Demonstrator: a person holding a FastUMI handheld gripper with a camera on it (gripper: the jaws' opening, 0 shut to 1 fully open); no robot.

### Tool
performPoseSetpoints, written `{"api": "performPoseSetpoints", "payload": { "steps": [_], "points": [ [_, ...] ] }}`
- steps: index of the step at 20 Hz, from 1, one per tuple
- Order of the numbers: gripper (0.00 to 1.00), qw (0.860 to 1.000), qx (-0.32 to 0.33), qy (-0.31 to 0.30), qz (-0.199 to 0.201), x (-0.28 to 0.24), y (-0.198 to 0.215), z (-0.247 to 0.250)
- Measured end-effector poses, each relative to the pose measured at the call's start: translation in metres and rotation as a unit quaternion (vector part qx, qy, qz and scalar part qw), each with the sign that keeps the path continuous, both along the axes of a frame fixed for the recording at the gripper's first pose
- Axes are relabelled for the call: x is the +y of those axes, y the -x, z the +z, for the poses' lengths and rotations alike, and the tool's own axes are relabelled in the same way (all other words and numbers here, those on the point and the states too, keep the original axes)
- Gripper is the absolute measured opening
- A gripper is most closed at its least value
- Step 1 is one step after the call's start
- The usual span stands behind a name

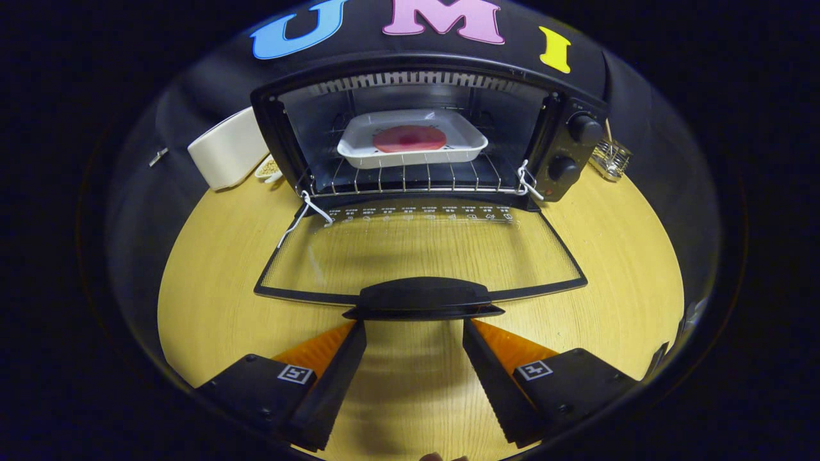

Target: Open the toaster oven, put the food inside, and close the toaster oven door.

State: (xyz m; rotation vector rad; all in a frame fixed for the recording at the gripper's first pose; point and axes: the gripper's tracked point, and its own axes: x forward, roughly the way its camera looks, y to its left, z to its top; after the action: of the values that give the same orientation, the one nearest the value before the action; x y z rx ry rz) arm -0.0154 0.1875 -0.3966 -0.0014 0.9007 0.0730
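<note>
Small white markings on the oven door [419, 250] are unreadable.

A round wooden table [211, 307] with pale grain is spreading across the near scene, catching soft overhead light. A black cloth wall [647, 109] is hanging behind it. A cream box [227, 153] is sitting far left; a small wire rack [612, 159] is standing far right.

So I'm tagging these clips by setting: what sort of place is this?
Likely a staged kitchen tabletop in a booth: an open toaster oven with a white tray inside, standing on a wooden table, and black cloth behind. The open gripper sits just before the door handle.
</note>
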Motion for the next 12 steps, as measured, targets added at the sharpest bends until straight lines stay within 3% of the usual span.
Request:
{"api": "performPoseSetpoints", "payload": {
  "steps": [12],
  "points": [
    [0.99, 0.997, -0.078, -0.019, 0.013, 0.001, -0.001, 0.064]
  ]
}}
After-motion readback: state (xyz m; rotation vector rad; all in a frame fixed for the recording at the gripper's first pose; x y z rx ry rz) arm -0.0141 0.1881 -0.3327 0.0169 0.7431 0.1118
